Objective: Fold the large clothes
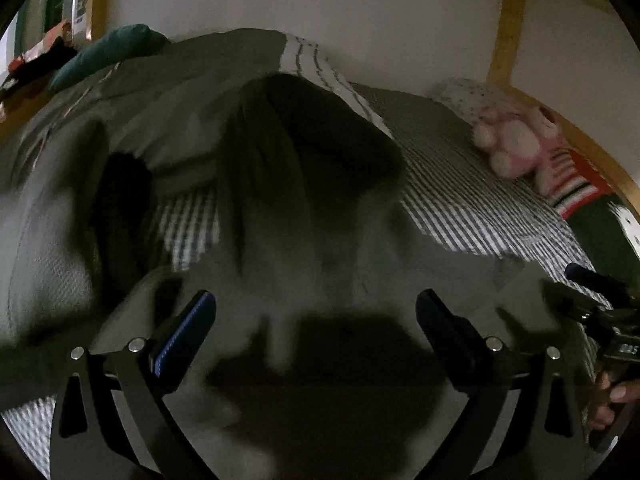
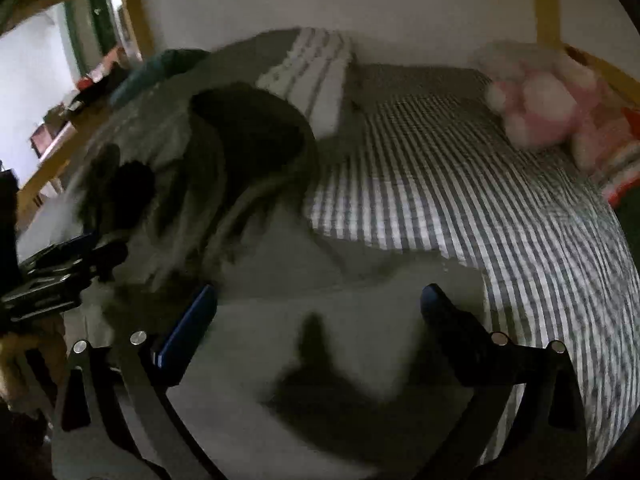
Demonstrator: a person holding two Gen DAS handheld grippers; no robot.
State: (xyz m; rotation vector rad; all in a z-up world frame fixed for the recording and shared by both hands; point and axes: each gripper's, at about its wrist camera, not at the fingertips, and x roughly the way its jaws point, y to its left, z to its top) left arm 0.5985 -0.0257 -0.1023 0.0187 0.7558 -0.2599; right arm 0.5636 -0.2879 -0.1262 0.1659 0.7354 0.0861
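Hoodie [image 2: 224,184] rumpled on striped bed [image 2: 480,200], hood opening facing tools.

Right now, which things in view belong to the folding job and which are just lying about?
Job:
large grey-green garment spread on the bed
left tongs, open
right tongs, open

Lying about:
pink plush toy
striped bedsheet
teal cushion
striped white pillow

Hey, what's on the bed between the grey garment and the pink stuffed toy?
Only striped bedsheet, with nothing lying on it. The right wrist view shows that stretch clearly, from the grey garment across to the pink stuffed toy.
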